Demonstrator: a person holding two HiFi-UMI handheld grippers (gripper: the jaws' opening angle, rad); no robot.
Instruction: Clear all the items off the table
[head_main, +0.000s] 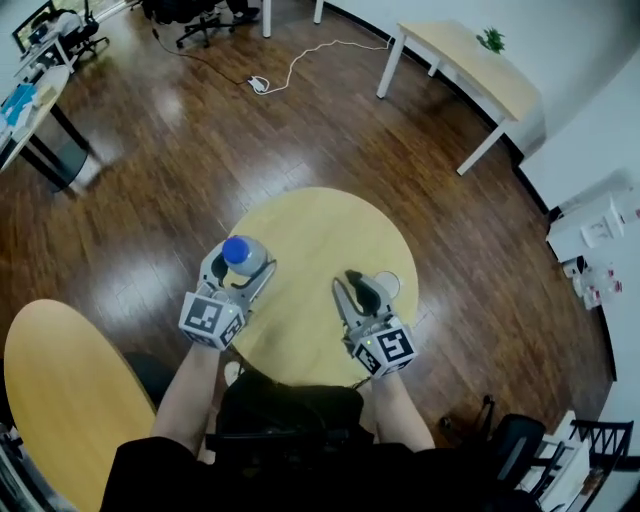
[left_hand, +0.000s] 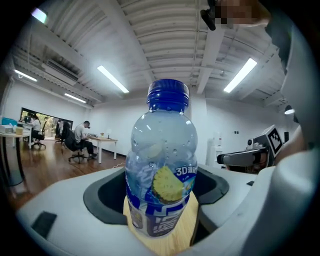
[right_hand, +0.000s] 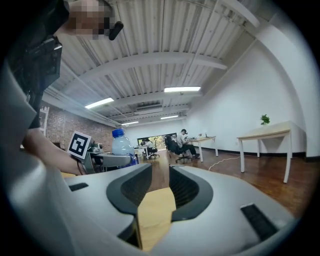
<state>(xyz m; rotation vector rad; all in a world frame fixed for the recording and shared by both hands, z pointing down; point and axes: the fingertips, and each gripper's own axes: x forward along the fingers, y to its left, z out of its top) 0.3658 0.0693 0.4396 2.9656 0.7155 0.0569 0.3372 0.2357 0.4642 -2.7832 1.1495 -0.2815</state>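
Your left gripper (head_main: 241, 263) is clamped on the clear plastic bottle with the blue cap and pineapple label (left_hand: 162, 170), holding it upright over the near left part of the round pale wooden table (head_main: 320, 220), while your right gripper (head_main: 358, 286) has its jaws nearly together, with nothing in the narrow gap.

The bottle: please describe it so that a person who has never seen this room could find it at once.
A round light-wood table stands on the dark wooden floor. Over its left side, the left gripper holds a clear plastic bottle between its fingers. Only this thing has a blue cap and a blue label with a pineapple.
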